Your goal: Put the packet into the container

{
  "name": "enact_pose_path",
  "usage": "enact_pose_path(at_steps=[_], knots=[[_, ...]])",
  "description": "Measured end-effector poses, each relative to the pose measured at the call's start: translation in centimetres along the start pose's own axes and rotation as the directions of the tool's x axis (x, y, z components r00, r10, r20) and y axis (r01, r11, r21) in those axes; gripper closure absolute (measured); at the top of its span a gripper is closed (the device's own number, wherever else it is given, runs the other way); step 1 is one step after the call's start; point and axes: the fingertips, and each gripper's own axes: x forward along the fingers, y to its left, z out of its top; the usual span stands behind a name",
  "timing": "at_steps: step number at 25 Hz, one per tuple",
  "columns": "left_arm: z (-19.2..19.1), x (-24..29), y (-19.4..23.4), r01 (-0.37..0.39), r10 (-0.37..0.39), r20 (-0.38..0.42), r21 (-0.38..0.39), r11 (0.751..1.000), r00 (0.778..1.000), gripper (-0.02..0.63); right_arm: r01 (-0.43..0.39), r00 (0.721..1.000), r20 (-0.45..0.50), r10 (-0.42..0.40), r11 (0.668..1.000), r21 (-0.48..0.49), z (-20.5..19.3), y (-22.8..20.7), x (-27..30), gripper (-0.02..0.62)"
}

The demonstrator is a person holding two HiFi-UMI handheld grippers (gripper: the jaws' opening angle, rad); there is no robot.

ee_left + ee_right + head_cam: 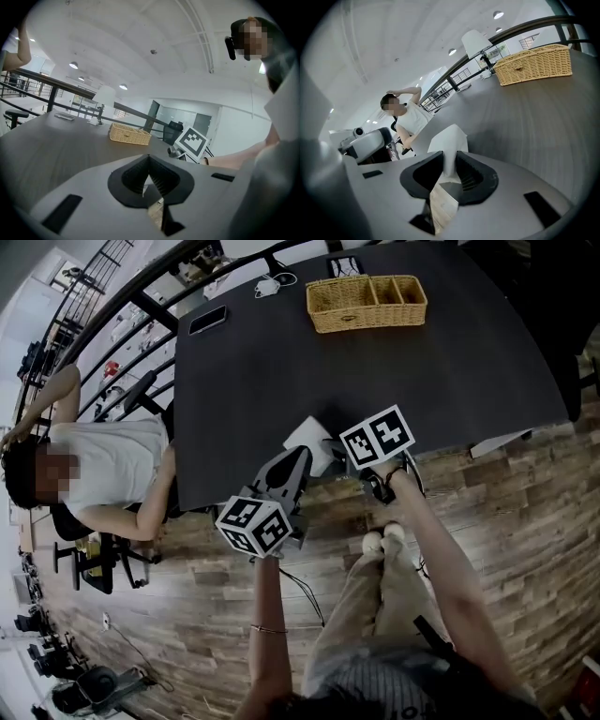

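A white packet (307, 437) lies near the front edge of the dark table (375, 371). In the right gripper view the packet (449, 139) stands up between the two jaws, which press on it from both sides, so my right gripper (449, 161) is shut on it. From the head view the right gripper (333, 452) reaches the packet from the right. My left gripper (298, 459) sits just left of it, at the table edge. Its jaws (149, 161) meet, with nothing between them. The wicker container (366, 302) stands at the far side of the table, also visible as a basket (534, 65).
A phone (207, 320) and a small white object (267, 285) lie at the table's far left. A person in a white shirt (94, 474) sits on an office chair left of the table. Railings run behind the table. Wooden floor lies below the front edge.
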Motion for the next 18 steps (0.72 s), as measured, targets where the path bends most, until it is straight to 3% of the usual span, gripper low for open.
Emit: enact_pose_path(at_steps=[8,18], knots=[[1.5,-0.1,0.1,0.025,-0.026,0.035,0.013,1.0,0.999,0.598,0.032,0.999,0.025,-0.031,0.998,-0.055,1.3,-0.5,-1.9,0.502],[6.9,2.4,-1.2,0.097,-0.106,0.096,0.092,0.991,0.99,0.598,0.067,0.994,0.102,-0.048,0.979,-0.194,6.8,-0.6,-7.5,0.505]])
